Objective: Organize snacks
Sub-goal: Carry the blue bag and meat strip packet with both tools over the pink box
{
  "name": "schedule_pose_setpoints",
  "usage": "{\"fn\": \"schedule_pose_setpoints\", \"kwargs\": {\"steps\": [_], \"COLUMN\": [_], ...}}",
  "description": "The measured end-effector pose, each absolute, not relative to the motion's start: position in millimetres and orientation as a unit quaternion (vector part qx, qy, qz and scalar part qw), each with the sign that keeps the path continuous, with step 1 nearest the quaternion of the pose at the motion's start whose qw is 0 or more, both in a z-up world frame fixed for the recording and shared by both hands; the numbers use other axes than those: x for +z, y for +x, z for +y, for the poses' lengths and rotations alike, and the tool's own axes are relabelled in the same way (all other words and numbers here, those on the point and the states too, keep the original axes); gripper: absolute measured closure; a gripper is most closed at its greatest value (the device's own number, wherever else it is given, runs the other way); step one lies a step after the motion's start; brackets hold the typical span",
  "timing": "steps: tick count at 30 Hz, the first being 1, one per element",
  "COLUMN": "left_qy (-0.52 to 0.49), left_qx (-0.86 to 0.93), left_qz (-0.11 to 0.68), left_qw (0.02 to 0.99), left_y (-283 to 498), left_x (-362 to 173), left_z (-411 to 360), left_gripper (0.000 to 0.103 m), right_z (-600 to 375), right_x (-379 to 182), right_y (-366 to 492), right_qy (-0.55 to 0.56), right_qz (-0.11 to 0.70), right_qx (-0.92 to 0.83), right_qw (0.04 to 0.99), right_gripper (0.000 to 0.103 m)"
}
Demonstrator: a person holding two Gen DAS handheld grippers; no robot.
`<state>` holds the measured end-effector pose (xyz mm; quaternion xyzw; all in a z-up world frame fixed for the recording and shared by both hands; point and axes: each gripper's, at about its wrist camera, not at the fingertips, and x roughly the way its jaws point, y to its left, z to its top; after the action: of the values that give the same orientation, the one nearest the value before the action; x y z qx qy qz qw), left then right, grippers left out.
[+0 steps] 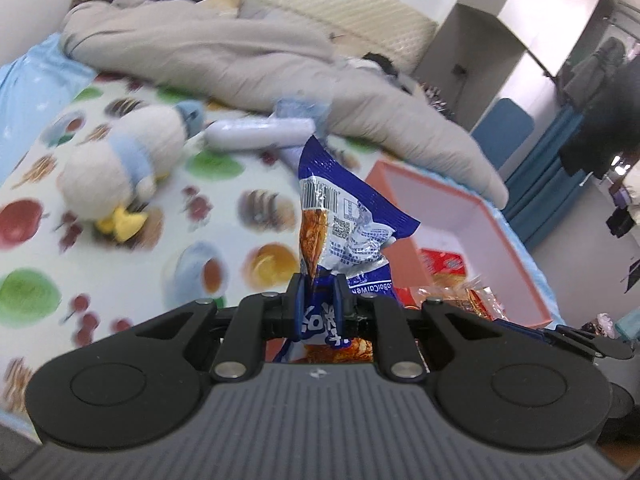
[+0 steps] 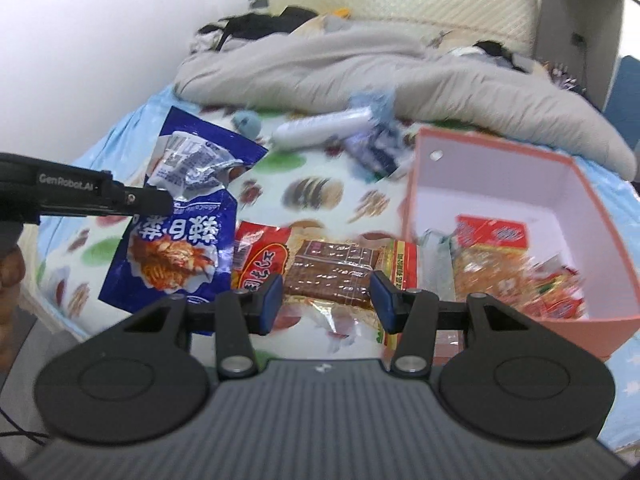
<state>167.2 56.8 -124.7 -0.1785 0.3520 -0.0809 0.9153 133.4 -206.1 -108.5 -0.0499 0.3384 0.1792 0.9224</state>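
Left wrist: my left gripper pinched blue bag. My right gripper clamped brown pack beside pink box.

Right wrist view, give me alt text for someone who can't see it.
The right gripper holds a brown snack pack over a bed. Left of it the left gripper pinches a blue snack bag; right, a pink box already holds snacks.
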Motion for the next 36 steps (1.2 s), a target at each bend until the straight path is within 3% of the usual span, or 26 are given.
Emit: {"fn": "schedule_pose_setpoints", "kwargs": {"steps": [16,27,36], "left_qy": [-0.148,-0.101,-0.072], "left_qx": [-0.199,-0.234,-0.222], "left_qz": [0.335,0.379,0.428], "left_qw": [0.909,0.890,0.873], "left_y": [253.9,355.6,407.5], "left_x": [-101.0,-129.2,-158.0], "left_z": [-59.3,-130.1,-159.6], "left_gripper": [0.086,0.086,0.086], "right_z": [-313.0,-350.1,-368.8], "right_x": [-101.0,-127.2,-156.5], "right_y": [168.3,236.6,275.6], "right_qy": [-0.010,-0.002,0.023], "right_qz": [0.303,0.309,0.359], "right_qx": [0.056,0.027,0.028], "right_qw": [0.951,0.951,0.933], "right_gripper": [0.052,0.052,0.052]}}
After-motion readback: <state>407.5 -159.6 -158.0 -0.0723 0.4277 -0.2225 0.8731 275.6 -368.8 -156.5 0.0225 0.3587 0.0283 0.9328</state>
